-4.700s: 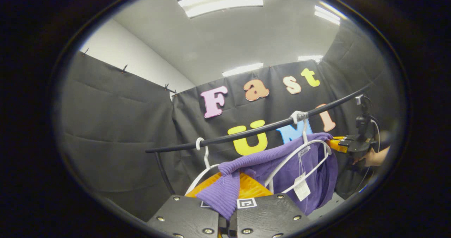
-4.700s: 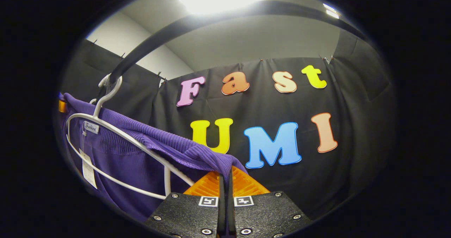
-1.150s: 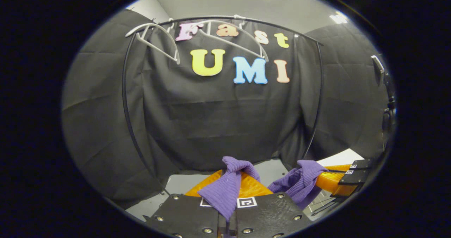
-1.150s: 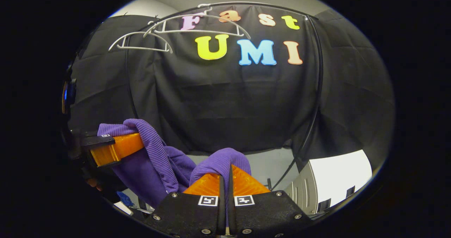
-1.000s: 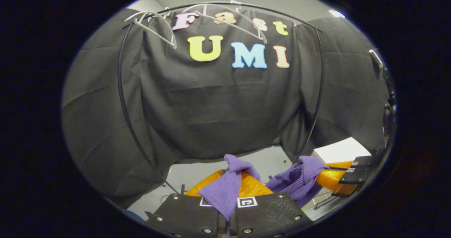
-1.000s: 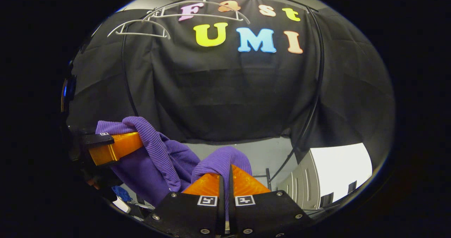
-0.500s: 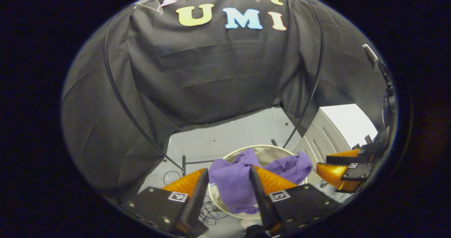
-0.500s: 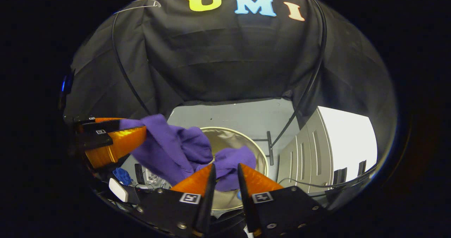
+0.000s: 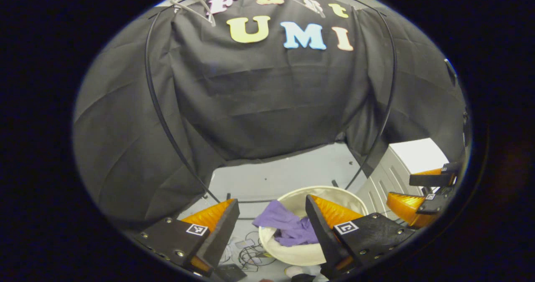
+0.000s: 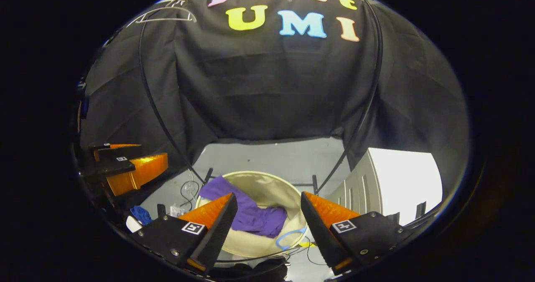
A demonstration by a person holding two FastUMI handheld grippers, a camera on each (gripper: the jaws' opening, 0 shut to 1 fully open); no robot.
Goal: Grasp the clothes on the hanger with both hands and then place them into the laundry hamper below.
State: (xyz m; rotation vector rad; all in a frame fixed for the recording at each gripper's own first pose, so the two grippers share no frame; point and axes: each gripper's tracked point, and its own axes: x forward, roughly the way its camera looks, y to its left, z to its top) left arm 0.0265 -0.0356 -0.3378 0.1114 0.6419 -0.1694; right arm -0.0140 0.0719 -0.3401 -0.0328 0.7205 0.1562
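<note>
A black clothes rail (image 9: pixel 156 106) arched before the cloth wall with bare white hangers (image 10: pixel 163 16) at its top, and a white cabinet (image 10: pixel 397 181) stood beside the round cream hamper (image 10: pixel 288 194) on the grey floor. The purple garment (image 10: pixel 250 215) lay inside the hamper, part draped over its rim, below and clear of both grippers. The left gripper (image 9: pixel 269 221) and right gripper (image 10: pixel 267 217) hung above it, fingers spread wide, holding nothing.

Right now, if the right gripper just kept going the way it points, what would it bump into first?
Probably the purple garment lying in the laundry hamper. The right gripper is open, aimed down at it. Depth is hard to judge, so the hamper's rim could come first.
</note>
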